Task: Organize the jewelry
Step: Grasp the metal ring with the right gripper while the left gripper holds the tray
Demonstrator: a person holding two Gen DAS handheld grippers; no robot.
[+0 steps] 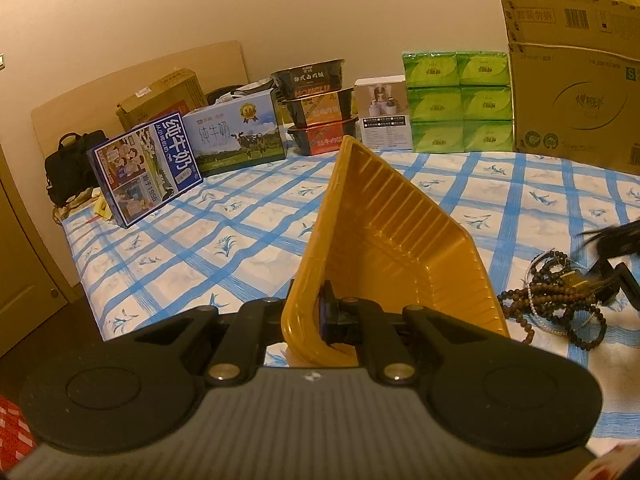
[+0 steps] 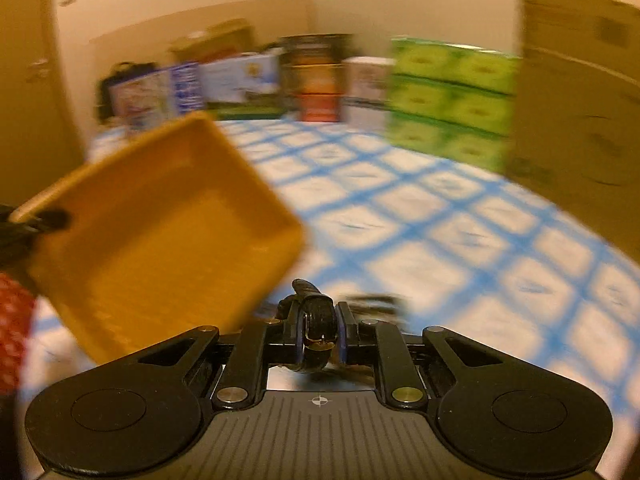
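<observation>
Between right gripper [image 2: 319, 330] pads: black watch strap [image 2: 316, 320], clamped | left gripper [image 1: 320, 316] pinches yellow tray [image 1: 384, 240] rim

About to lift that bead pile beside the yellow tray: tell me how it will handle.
The bead pile will probably hang floppy, since it is loose strands. Tangled loops suggest several may lift together. The round beads may slip from the pads.

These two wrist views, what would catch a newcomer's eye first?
The yellow tray, tilted up off the blue-checked cloth, clamped by its rim in the left hand-held gripper. Next, the black strap pinched in the right hand-held gripper, and the tangled bead bracelets right of the tray.
</observation>
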